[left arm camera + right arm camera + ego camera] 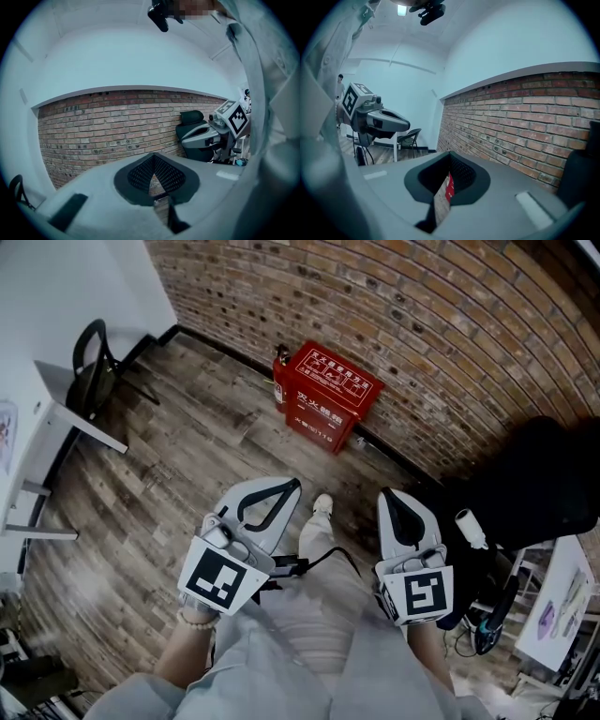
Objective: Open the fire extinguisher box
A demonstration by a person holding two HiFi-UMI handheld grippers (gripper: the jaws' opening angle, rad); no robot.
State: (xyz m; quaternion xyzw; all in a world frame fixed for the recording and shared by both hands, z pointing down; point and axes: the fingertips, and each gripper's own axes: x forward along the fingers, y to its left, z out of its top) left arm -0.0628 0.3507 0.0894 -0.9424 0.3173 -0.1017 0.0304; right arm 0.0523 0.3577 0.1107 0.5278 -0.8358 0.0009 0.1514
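The red fire extinguisher box [328, 397] stands on the wood floor against the brick wall, its lid down, with white print on top and front. A red extinguisher [279, 381] stands at its left side. Both grippers hang well short of the box, near the person's legs. My left gripper [284, 488] is shut and holds nothing; its dark pads [140, 173] meet with brick wall beyond. My right gripper [394, 498] is also shut and empty. Through the slit between its pads [461, 173] a sliver of the red box [449, 185] shows.
A black chair [92, 362] and a white table [70, 413] stand at the left. A black office chair [544, 479] and cluttered gear fill the right. The brick wall [422, 315] runs behind the box. The person's shoe [322, 506] rests between the grippers.
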